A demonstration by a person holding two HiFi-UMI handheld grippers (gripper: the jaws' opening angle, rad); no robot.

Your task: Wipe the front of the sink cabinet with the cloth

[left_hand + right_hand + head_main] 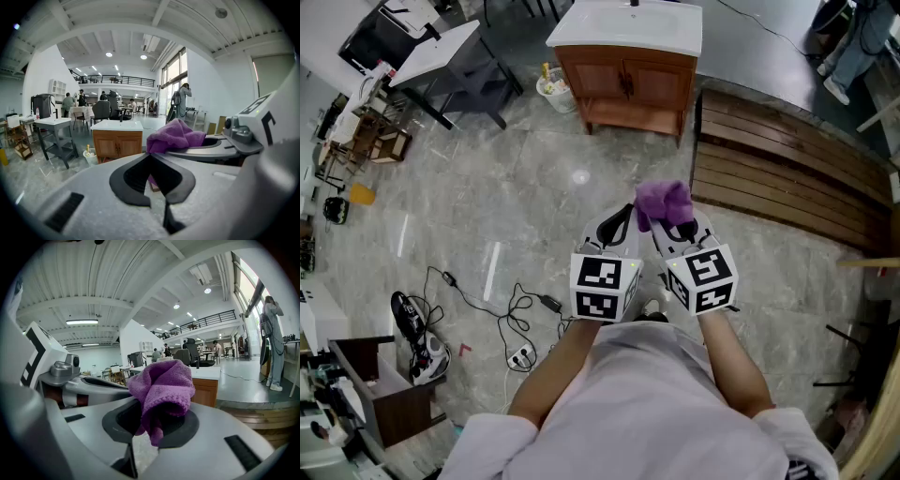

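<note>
The purple cloth (664, 202) is sitting bunched near the middle of the head view. The fingers of the right gripper (673, 225) are pinching it tightly. Most of the cloth is puffing out above the tips, and a small end is hanging below them. Just to its left, the left gripper (619, 225) is lying side by side with the right one. Its fingers are pressing together at the tips and are gripping nothing. Each gripper is carrying a white cube with black square markers, and these patterns are the only print that is showing.

The sink cabinet (628, 84) is standing at the top centre of the head view, well apart from the cloth. It is a brown wooden cabinet with two doors, and it is wearing a white basin top (628, 26). Grey marbled floor (487, 187) is lying between it and the grippers.

A small white bucket (553, 89) is standing just beside the cabinet, on its left. A platform of dark wooden slats (787, 169) is running down the right side of the frame from the cabinet's corner. A grey desk (441, 52) is standing at the upper left. Black cables with a power strip (520, 356) are lying on the floor at the lower left. The person's forearms (736, 361) are reaching up from the bottom edge.
</note>
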